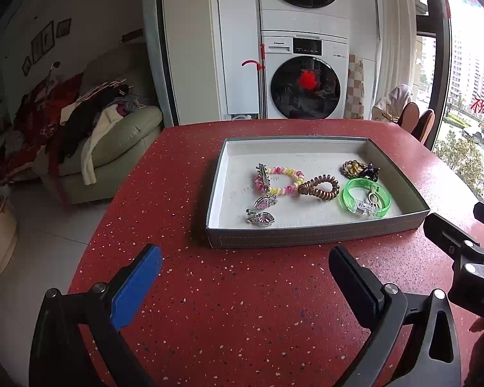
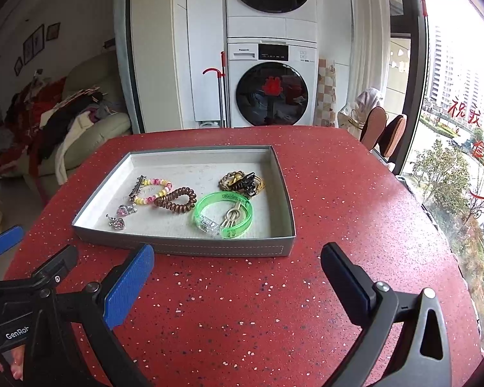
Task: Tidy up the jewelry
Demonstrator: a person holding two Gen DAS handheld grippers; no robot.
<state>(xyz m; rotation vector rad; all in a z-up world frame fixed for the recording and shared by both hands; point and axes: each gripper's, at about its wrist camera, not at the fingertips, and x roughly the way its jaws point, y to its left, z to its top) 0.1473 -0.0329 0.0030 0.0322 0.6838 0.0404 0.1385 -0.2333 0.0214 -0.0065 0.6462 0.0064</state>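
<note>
A shallow grey tray (image 1: 287, 242) sits on the red speckled worktop (image 1: 242, 306), its long axis running left to right across both views, with all the jewelry inside on the white lining. At the left lies a pink-and-yellow beaded bracelet (image 1: 282, 180) with a silver hair clip (image 1: 263, 177) laid across its left edge, the clip's long axis pointing roughly away from the cameras. Nearer the front wall are two heart-shaped pendants (image 1: 262, 217), one just behind the other. A brown spiral hair tie (image 1: 319, 188) lies mid-tray, stretched left to right. To its right is a green translucent bangle (image 1: 366, 198) with a small gold clip (image 1: 373, 197) inside it, and behind that a black claw clip (image 1: 369, 172) rests against a gold braided band (image 1: 351, 167).

The left gripper (image 1: 245, 277) hangs released, holding nothing, jaws spread wide above the worktop in front of the tray. The right gripper (image 2: 237, 274) is likewise spread and empty, just beside it.
</note>
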